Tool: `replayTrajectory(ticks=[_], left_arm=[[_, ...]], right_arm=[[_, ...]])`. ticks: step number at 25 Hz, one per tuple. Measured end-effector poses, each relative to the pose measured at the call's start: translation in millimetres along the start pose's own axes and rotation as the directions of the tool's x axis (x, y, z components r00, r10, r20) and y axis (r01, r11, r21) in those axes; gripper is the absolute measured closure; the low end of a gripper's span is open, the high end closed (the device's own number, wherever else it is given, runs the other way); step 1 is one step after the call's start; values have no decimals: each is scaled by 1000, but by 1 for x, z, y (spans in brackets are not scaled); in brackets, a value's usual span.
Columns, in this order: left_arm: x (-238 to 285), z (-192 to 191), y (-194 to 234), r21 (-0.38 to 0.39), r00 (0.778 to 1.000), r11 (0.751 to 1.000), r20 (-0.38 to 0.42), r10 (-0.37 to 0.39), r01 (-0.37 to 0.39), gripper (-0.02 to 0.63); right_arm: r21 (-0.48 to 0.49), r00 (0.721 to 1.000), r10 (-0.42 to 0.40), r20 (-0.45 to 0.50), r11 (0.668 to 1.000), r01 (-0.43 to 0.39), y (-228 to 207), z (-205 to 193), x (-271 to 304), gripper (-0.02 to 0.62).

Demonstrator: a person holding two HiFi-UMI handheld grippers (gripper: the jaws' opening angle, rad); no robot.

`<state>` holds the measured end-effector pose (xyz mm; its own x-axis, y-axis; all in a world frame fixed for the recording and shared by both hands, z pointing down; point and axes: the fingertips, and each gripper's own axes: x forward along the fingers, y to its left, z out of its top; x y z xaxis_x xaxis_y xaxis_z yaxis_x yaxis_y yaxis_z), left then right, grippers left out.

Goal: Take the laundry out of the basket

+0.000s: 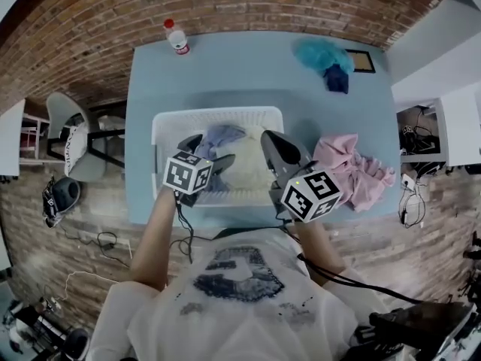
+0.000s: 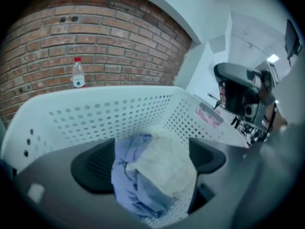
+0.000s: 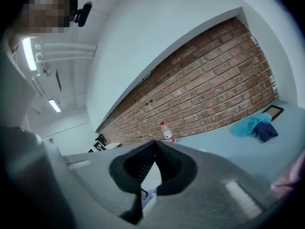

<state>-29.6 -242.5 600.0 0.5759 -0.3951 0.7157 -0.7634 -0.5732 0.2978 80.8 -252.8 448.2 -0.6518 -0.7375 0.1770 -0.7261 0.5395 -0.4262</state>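
Note:
A white perforated basket (image 1: pixel 218 113) stands on the blue table (image 1: pixel 150 81). Inside it lie a lavender-blue cloth (image 1: pixel 222 136) and a cream cloth (image 1: pixel 244 164). My left gripper (image 1: pixel 207 150) reaches down into the basket. In the left gripper view the left gripper (image 2: pixel 150 159) is open, with the lavender-blue cloth (image 2: pixel 128 180) and the cream cloth (image 2: pixel 164 163) bunched between its pads, unpressed. My right gripper (image 1: pixel 274 143) hangs over the basket's right side. Seen in its own view, the right gripper (image 3: pixel 153 147) has its jaw tips together and holds nothing.
A pink garment (image 1: pixel 349 168) lies on the table right of the basket. A teal cloth (image 1: pixel 322 53) and a dark blue cloth (image 1: pixel 337 78) sit at the far right beside a picture frame (image 1: pixel 364 61). A water bottle (image 1: pixel 177 37) stands at the back edge. A chair (image 1: pixel 71 138) is to the left.

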Motion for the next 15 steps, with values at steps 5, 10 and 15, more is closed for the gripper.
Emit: replayTrajectory(ticks=[5, 10, 15], left_arm=[[35, -17, 7, 42, 992, 999, -122, -18, 23, 132], [62, -34, 12, 18, 978, 999, -202, -42, 47, 109], [84, -52, 11, 6, 963, 998, -262, -57, 61, 87]], right_arm=[[15, 1000, 28, -14, 1000, -27, -15, -6, 11, 598], [35, 998, 47, -28, 998, -46, -27, -8, 17, 598], [27, 998, 48, -45, 999, -46, -42, -5, 23, 598]])
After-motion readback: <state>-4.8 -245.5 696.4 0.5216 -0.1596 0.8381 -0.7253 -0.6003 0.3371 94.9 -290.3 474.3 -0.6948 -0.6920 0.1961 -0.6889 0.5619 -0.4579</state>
